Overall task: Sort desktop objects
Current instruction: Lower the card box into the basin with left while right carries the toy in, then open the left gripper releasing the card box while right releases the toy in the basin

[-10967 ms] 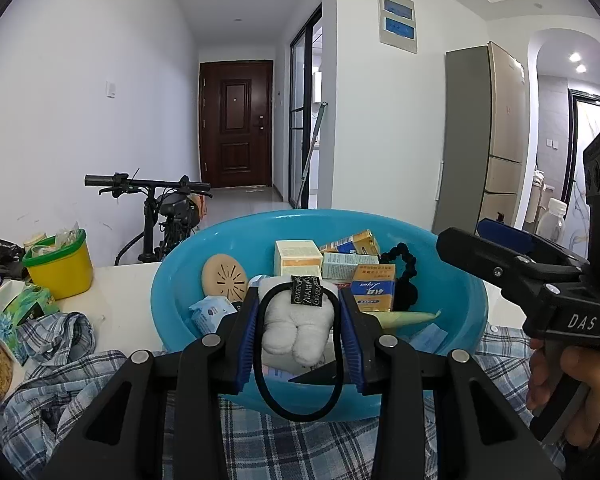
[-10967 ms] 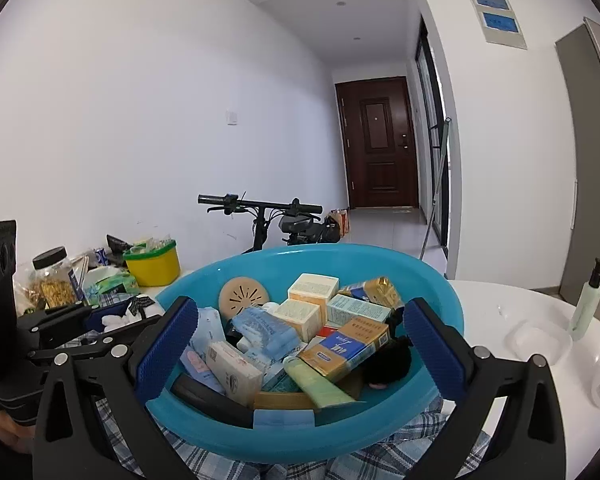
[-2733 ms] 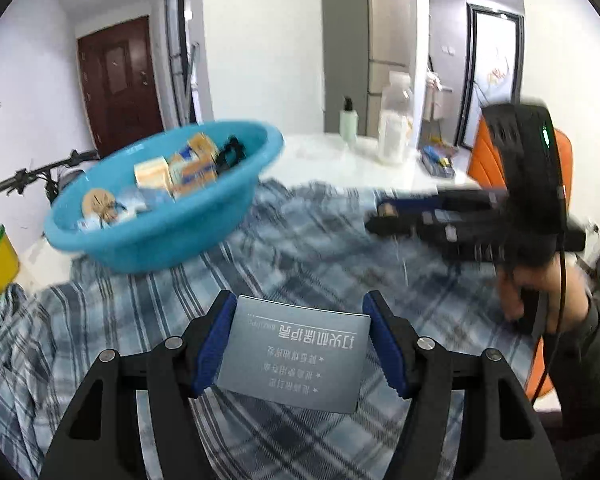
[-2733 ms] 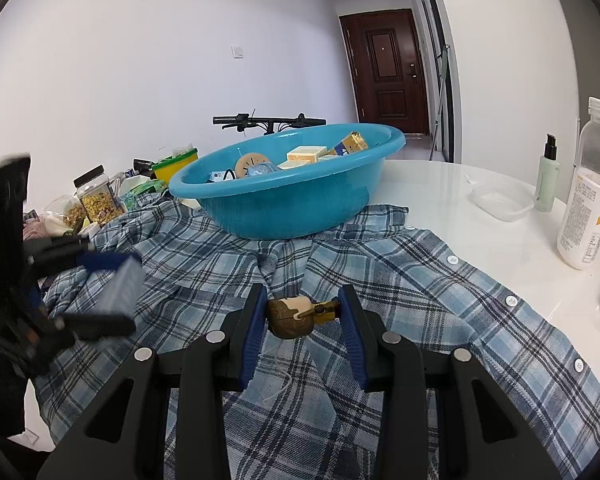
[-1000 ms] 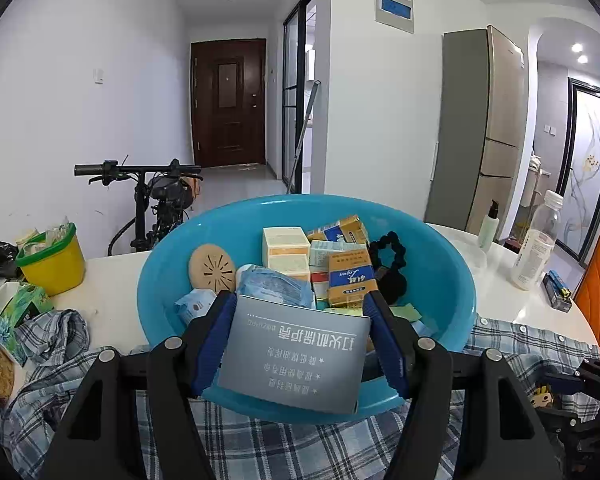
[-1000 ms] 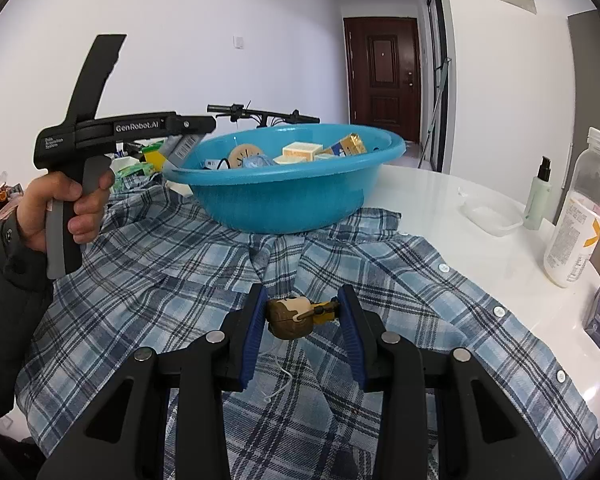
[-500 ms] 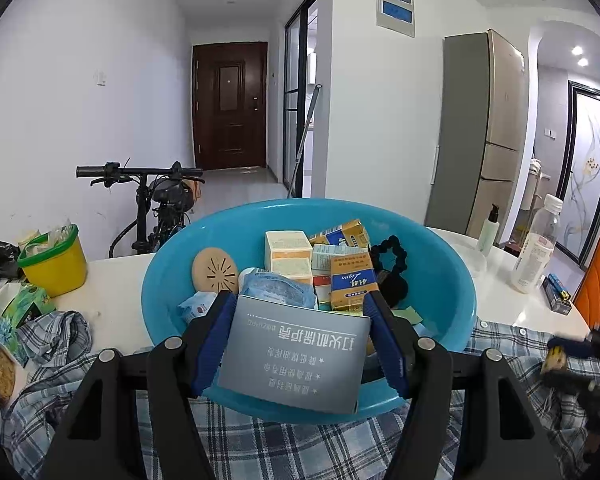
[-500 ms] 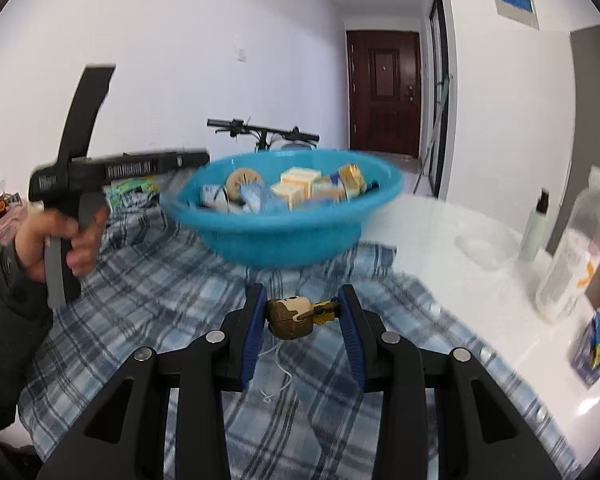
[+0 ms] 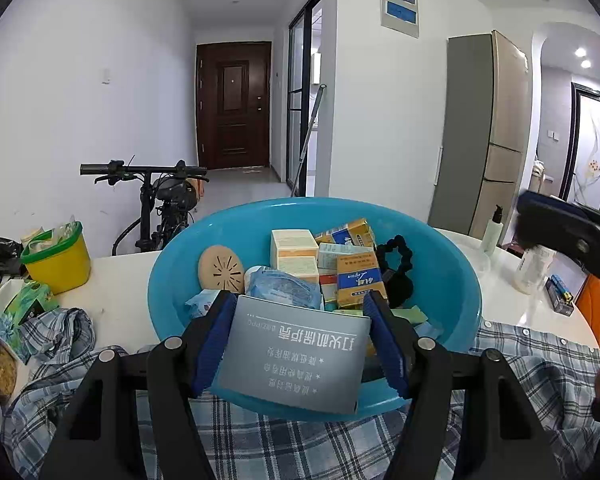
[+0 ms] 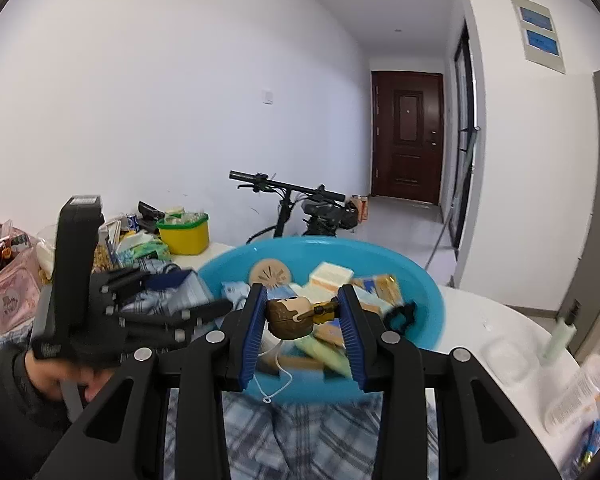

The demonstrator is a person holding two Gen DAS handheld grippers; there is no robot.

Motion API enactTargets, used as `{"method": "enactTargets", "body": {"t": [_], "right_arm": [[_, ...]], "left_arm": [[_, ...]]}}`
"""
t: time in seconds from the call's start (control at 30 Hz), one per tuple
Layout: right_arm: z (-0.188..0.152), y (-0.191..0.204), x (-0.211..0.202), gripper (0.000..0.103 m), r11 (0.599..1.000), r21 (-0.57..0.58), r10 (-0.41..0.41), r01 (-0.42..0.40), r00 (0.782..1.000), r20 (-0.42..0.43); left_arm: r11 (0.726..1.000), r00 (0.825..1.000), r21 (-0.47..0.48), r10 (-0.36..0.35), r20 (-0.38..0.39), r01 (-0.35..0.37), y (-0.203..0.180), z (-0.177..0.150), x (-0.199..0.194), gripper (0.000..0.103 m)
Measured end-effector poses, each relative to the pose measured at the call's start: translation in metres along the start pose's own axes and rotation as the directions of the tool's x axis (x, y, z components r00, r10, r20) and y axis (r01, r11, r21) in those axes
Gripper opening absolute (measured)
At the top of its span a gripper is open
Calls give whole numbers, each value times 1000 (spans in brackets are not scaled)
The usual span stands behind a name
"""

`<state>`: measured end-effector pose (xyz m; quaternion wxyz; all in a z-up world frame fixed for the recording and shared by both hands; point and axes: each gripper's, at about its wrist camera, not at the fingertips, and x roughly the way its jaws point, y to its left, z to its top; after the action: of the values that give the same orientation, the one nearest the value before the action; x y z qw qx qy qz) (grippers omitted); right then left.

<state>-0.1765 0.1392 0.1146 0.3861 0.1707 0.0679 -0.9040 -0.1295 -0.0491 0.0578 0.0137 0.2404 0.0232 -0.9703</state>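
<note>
The left gripper (image 9: pixel 300 344) is clamped on a flat grey box (image 9: pixel 294 356) printed with white Chinese characters; the box sits crosswise between the blue pads (image 9: pixel 212 340), its lettering upside down in the left wrist view. Directly ahead of this gripper, and slightly below the box's far edge, stands a blue basin (image 9: pixel 452 280) on the white counter (image 9: pixel 116 292). Inside the basin, beyond the held box, lie a round tan perforated disc (image 9: pixel 221 269), a cream box (image 9: pixel 294 245), an orange-and-blue carton (image 9: pixel 358 278), a blue wrapped packet (image 9: pixel 282 289) and a black scrunchie (image 9: pixel 396 258). A plaid shirt (image 9: pixel 268 444) spreads under the gripper and under the basin's near side. To the left of the gripper stands a yellow tub with a green rim (image 9: pixel 58 256).

The right gripper (image 10: pixel 305 318) is closed on a small brown figurine (image 10: pixel 290 317) with a yellow part at its right end, pinched between the blue pads (image 10: pixel 254 328); a thin white string (image 10: pixel 278 380) dangles beneath it. It hangs above the near part of the same basin (image 10: pixel 428 312), with the basin's contents showing behind and under the figurine, somewhat blurred. To its left, the left gripper (image 10: pixel 196 296) shows side-on with the person's left hand (image 10: pixel 66 376) wrapped around its handle, its tip at the basin's left rim. To the right of the right gripper, on the counter, a clear bottle (image 10: pixel 580 392) appears blurred.
</note>
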Motion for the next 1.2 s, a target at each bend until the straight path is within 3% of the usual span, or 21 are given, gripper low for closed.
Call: {"method": "enactTargets", "body": {"t": [0.17, 0.43, 0.57, 0.93, 1.2], "right_arm": [[8, 3, 30, 36, 999, 23, 29, -29, 1000, -2], [-9, 2, 65, 36, 1000, 25, -6, 7, 1000, -29], [-21, -6, 69, 36, 998, 62, -1, 3, 999, -42], [-24, -1, 69, 36, 999, 12, -40, 41, 998, -56], [-25, 5, 70, 36, 999, -10, -41, 41, 997, -58]], "left_arm": [[1000, 1000, -5, 7, -2, -7, 2, 0, 1, 68], [1000, 1000, -16, 21, 1, -21, 5, -1, 5, 68], [999, 1000, -16, 29, 4, -29, 3, -4, 7, 68], [999, 999, -9, 46, 28, -46, 0, -3, 7, 68], [998, 993, -1, 56, 105, -56, -3, -1, -5, 68]]}}
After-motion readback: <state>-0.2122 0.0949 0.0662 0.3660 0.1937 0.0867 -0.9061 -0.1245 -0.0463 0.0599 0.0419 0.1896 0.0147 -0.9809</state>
